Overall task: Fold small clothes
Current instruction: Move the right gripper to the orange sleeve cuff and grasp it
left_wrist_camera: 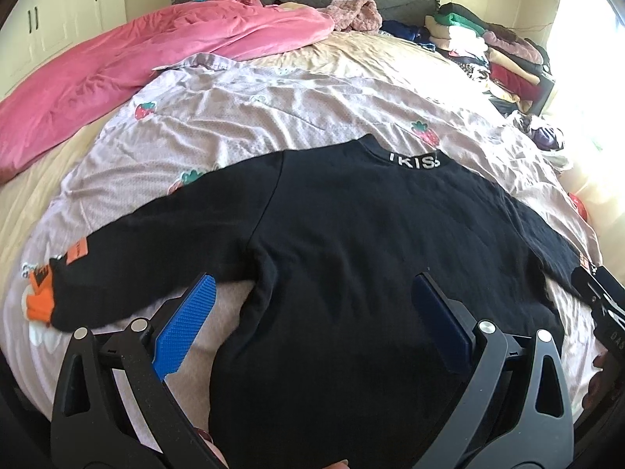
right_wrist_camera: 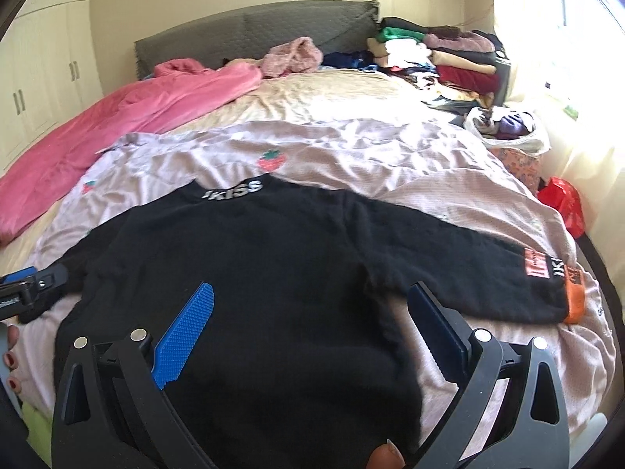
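Note:
A small black long-sleeved sweater lies flat on the bed, collar away from me, both sleeves spread out. It also shows in the right wrist view. Its left cuff and right cuff are orange. My left gripper is open above the sweater's lower left part, holding nothing. My right gripper is open above the sweater's lower right part, near the armpit, holding nothing. Each gripper's edge shows in the other's view.
The sweater rests on a pale pink strawberry-print cover. A pink blanket lies at the left. Stacked folded clothes sit at the far right by the grey headboard. A white bag of clothes and a red bag lie at the right edge.

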`<state>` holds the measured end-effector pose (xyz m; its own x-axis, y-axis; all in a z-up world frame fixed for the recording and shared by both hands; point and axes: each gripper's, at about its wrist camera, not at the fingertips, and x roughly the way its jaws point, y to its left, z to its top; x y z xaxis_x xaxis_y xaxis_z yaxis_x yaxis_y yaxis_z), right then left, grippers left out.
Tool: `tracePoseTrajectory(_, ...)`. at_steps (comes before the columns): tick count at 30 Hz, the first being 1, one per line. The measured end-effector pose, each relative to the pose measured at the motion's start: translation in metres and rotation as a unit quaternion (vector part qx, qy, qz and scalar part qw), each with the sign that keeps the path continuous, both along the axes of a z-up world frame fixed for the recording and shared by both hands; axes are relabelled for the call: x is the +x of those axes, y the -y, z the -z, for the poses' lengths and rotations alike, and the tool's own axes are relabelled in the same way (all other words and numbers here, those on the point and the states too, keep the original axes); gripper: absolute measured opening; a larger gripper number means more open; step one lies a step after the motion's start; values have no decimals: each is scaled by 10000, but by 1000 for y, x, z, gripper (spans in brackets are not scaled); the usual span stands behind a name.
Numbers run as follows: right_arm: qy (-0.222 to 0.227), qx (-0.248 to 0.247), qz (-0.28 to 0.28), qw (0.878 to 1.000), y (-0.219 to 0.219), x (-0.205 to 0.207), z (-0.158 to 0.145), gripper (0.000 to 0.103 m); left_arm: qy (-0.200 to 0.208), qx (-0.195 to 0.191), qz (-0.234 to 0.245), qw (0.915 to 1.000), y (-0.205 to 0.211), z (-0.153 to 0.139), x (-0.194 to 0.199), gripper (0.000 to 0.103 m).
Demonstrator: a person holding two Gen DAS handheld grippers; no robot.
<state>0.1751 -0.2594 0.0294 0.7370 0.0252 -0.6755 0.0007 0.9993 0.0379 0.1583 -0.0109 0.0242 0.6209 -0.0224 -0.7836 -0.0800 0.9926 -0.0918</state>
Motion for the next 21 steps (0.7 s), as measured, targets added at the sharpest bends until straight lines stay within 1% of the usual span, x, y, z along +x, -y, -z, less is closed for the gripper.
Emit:
tracePoseTrajectory(4,-66,6,250,9997,21,15,6,99,-94,34,-8,10000,1,6,16,94)
tracePoseTrajectory(8,-138,-108,534,9984,46,28,14,99,-205,58,2,9998,4,12,31,94)
tracePoseTrajectory(13,-359,102,992,9944,92,40,26,99,-241,152,80,9996,12,17,48,94)
tracePoseTrajectory(17,-482,129,1500,9874,138,41,34,99,-272,38,249,9993,19,21,59,94)
tracePoseTrajectory(18,-511,137,1623,9853,149,41,36,99,-284,-3,367,9989,22,23,62,94)
tracePoseTrajectory(21,-604,88,2047,9769,188,37,41,99,-337,74,550,9979,32,31,69,94)
